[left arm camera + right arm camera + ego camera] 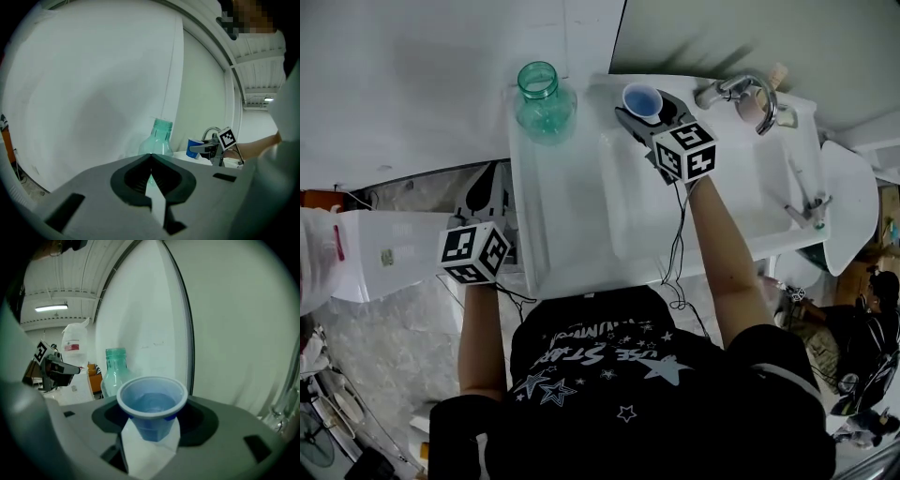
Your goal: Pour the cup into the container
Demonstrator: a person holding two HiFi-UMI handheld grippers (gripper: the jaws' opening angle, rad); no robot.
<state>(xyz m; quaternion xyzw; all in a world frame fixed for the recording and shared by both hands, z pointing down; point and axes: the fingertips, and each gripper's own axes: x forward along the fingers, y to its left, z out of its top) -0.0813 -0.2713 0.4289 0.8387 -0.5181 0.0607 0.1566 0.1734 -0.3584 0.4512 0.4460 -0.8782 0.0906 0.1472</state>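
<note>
A blue plastic cup (151, 405) with clear liquid in it stands upright between the jaws of my right gripper (151, 420), which is shut on it. From the head view the cup (642, 97) hangs over the back of the white sink unit (567, 230). To its left an open-necked green bottle (544, 97) stands at the unit's back left corner. My left gripper (490, 176) is off the unit's left edge, away from the bottle. Its jaw tips meet with nothing between them (151, 159). Beyond them I see the bottle (160, 138) and the cup (194, 148).
A chrome tap (742, 91) rises at the back right of the sink unit. A second white basin (851, 202) lies further right. White wall panels stand close behind the bottle. A white box (380, 253) sits on the floor at the left.
</note>
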